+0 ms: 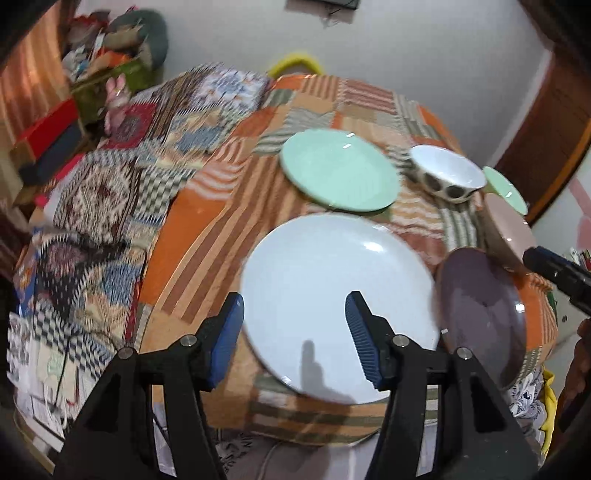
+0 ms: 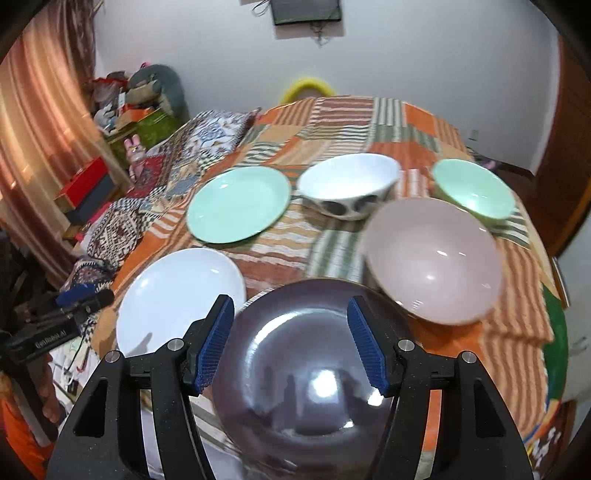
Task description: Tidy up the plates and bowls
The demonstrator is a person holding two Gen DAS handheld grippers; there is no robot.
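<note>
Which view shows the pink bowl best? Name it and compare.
The right wrist view. There the pink bowl shows whole, its inside facing the camera, beside the purple plate. The left wrist view catches only a blurred part of the bowl at the right edge, partly behind the right gripper's tip.

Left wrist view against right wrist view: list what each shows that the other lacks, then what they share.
Only the left wrist view shows the open left gripper from behind, poised over the white plate. Only the right wrist view shows the open right gripper from behind, over the purple plate, and the wall screen whole. Both show the green plate, patterned bowl, pink bowl, green bowl and striped cloth.
</note>
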